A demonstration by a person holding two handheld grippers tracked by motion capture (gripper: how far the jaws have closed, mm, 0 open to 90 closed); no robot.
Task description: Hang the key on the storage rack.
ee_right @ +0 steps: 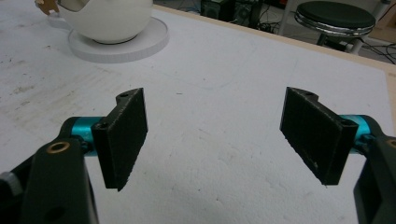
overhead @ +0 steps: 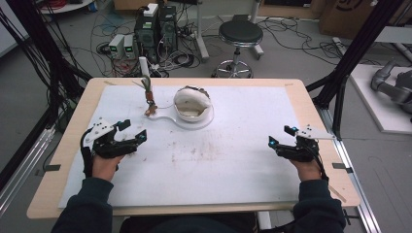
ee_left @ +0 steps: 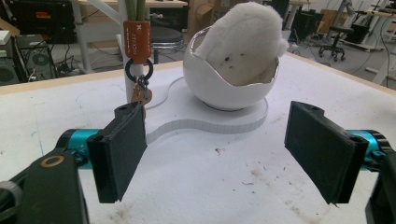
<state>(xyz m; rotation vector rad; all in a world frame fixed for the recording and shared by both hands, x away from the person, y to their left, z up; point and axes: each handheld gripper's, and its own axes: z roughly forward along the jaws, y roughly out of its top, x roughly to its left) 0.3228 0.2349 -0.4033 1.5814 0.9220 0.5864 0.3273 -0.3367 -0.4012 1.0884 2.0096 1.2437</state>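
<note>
A white egg-shaped bowl [overhead: 193, 108] with a white plush toy [ee_left: 245, 42] inside stands on a flat white base [overhead: 167, 118] at the back middle of the table. To its left, an orange tag [ee_left: 137, 42] with a black ring and keys [ee_left: 140, 93] hangs on a thin white post [overhead: 149, 102]. My left gripper [overhead: 133, 130] is open and holds nothing, a short way in front of the post and bowl. My right gripper [overhead: 281, 135] is open and holds nothing near the table's right edge, far from the bowl [ee_right: 109, 21].
A white foam sheet [overhead: 218, 165] covers the wooden table [overhead: 63, 165] and has dirty marks in its middle. Behind the table are a black stool [overhead: 240, 35], computer towers [overhead: 155, 29] and floor cables. Black frame posts [overhead: 350, 58] stand at the right.
</note>
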